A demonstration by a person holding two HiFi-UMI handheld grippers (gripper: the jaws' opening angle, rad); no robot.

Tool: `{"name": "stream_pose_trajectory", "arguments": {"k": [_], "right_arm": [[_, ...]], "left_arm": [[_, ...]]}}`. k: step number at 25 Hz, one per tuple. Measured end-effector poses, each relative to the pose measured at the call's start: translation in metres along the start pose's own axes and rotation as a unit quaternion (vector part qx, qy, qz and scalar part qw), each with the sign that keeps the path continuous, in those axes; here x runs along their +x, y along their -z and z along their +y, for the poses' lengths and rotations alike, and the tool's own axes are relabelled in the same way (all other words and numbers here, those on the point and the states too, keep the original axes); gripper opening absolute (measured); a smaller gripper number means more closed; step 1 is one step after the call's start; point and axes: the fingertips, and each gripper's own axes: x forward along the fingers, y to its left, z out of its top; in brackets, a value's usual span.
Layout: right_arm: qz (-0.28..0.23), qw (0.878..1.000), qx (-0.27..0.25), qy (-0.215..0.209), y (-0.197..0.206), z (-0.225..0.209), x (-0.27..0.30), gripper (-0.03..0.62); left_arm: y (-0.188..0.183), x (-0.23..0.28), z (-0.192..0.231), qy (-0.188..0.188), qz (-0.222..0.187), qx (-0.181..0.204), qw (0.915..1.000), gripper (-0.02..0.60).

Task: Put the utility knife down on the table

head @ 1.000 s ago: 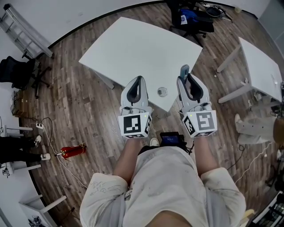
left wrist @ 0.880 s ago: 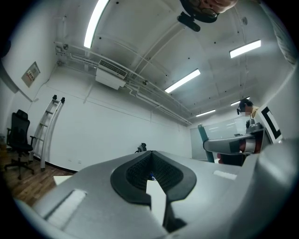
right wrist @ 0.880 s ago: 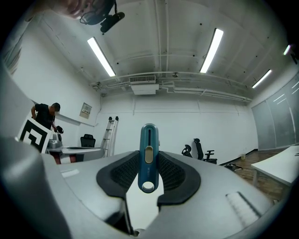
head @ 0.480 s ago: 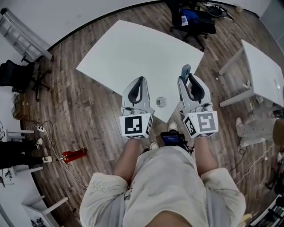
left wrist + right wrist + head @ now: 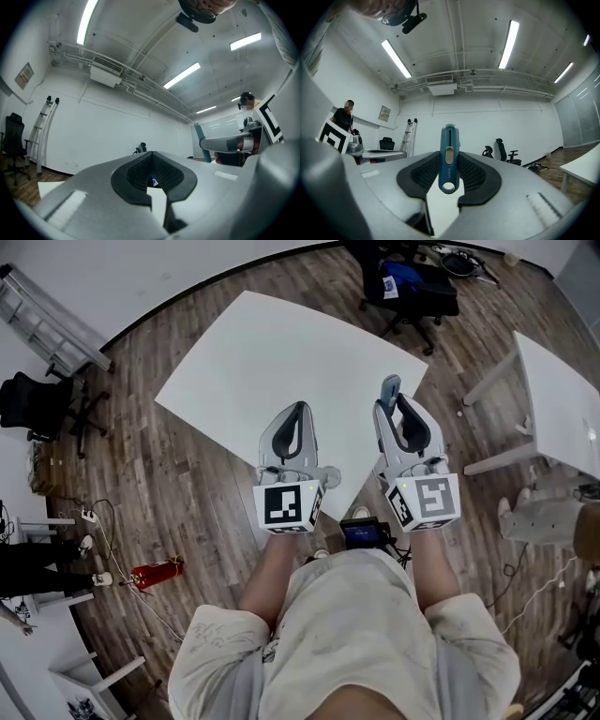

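The right tool [image 5: 396,407] pinches the utility knife [image 5: 449,159] upright, hole end down; left tool [image 5: 150,154] pressed together.

Teal utility knife [image 5: 449,159]: smooth plastic, slight sheen. Matt grey plastic right gripper [image 5: 449,153], black ribbed pads [image 5: 424,176]. At 12 o'clock, smooth white table [image 5: 281,352]; at 9 o'clock, wood-plank floor [image 5: 178,474].

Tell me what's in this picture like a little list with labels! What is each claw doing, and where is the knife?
Right claw: shut on the utility knife
Knife look: blue, standing upright between the pads
Left claw: shut, nothing in it
Table: white, below the tips of both claws in the head view
Knife on table: not yet, it is in the air
Floor: wood, with a red fire extinguisher lying on it
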Motion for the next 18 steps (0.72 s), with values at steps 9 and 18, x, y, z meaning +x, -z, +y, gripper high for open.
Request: {"name": "stream_pose_trajectory", "arguments": {"k": [9, 18], "right_arm": [[-0.011, 1.0, 0.013, -0.015, -0.016, -0.246, 0.061, 0.133], [-0.014, 0.999, 0.02, -0.045, -0.023, -0.444, 0.16, 0.133]], "left_arm": [[0.006, 0.215, -0.132, -0.009, 0.0, 0.016, 0.9998, 0.02], [0.015, 0.423, -0.207, -0.033, 0.006, 0.026, 0.9991, 0.02]]}}
